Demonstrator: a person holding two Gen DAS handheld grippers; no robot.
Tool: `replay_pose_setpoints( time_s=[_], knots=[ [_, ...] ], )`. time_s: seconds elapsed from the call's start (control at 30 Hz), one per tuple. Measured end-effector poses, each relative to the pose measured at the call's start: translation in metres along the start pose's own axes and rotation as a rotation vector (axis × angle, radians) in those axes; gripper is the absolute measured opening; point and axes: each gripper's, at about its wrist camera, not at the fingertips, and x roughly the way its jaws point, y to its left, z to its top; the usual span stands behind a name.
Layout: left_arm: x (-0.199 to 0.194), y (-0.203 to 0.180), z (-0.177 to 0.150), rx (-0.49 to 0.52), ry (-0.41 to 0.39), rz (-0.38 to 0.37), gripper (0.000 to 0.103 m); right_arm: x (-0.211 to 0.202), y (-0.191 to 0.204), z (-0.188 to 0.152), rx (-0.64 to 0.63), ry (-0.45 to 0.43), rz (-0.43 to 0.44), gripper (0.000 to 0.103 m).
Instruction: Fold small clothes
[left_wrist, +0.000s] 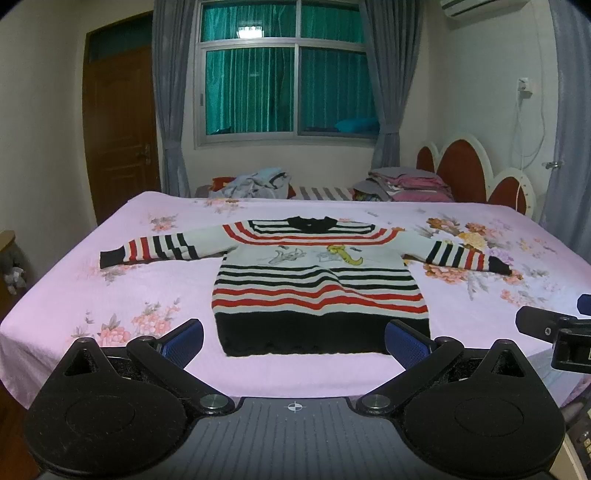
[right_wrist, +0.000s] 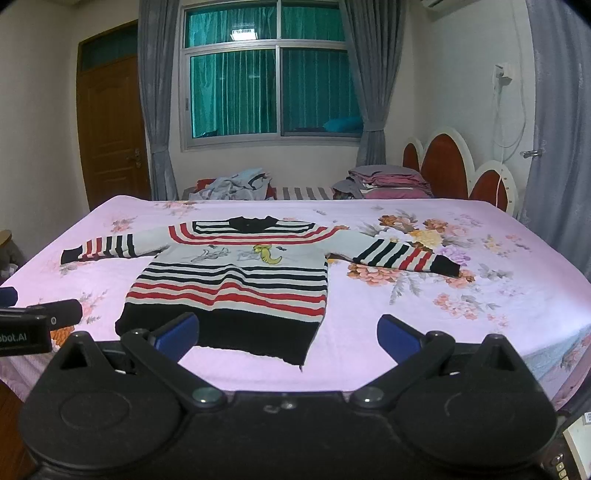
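Observation:
A small striped sweater (left_wrist: 317, 280) in red, black and white lies flat on the pink floral bed sheet (left_wrist: 110, 295), sleeves spread out, black hem nearest me. It also shows in the right wrist view (right_wrist: 236, 280). My left gripper (left_wrist: 293, 343) is open and empty, held just before the hem. My right gripper (right_wrist: 288, 334) is open and empty, in front of the hem's right corner. The right gripper shows at the right edge of the left wrist view (left_wrist: 554, 328); the left gripper shows at the left edge of the right wrist view (right_wrist: 40, 317).
A heap of loose clothes (left_wrist: 255, 182) and a stack of folded bedding (left_wrist: 410, 184) lie beyond the bed's far edge. A red headboard (left_wrist: 465, 173) is at the far right. A wooden door (left_wrist: 118, 129) is to the left.

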Motion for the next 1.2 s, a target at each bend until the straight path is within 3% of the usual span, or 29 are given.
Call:
replay_pose_setpoints(
  time_s=[1.2],
  knots=[
    [-0.0021,-0.0007,0.0025,0.007,-0.022,0.015,0.103,-0.0082,0.0014,0.0080,-0.004,-0.017,0.002,0.103]
  ],
)
